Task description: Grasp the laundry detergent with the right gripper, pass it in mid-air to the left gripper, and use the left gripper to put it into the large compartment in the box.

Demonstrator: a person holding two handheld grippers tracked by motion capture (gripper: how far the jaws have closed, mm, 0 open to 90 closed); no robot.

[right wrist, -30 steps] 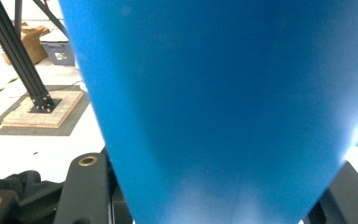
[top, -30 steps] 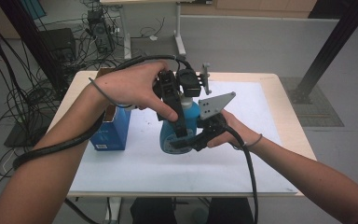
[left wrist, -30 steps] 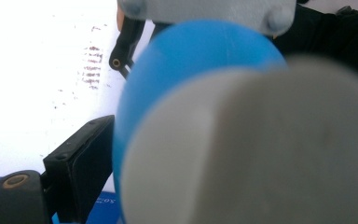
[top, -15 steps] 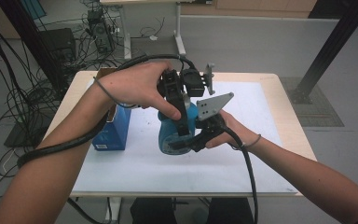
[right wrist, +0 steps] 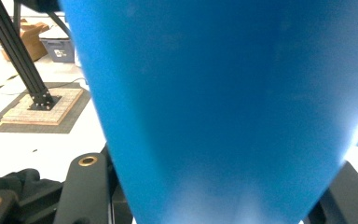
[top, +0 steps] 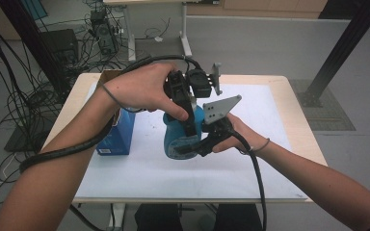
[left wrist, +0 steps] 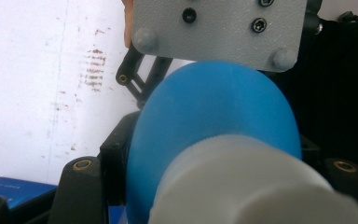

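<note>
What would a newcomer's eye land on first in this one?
The blue bottle at mid-table, clamped from both sides: the right gripper holds its body low down, and the left gripper has just been closing on its white cap from above. Beside it, at the table's left, stands a blue box.

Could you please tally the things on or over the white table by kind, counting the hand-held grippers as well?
Blue bottle with white cap: 1
Blue box: 1
Hand-held gripper: 2 (left hand-held gripper, right hand-held gripper)
Total: 4
</note>
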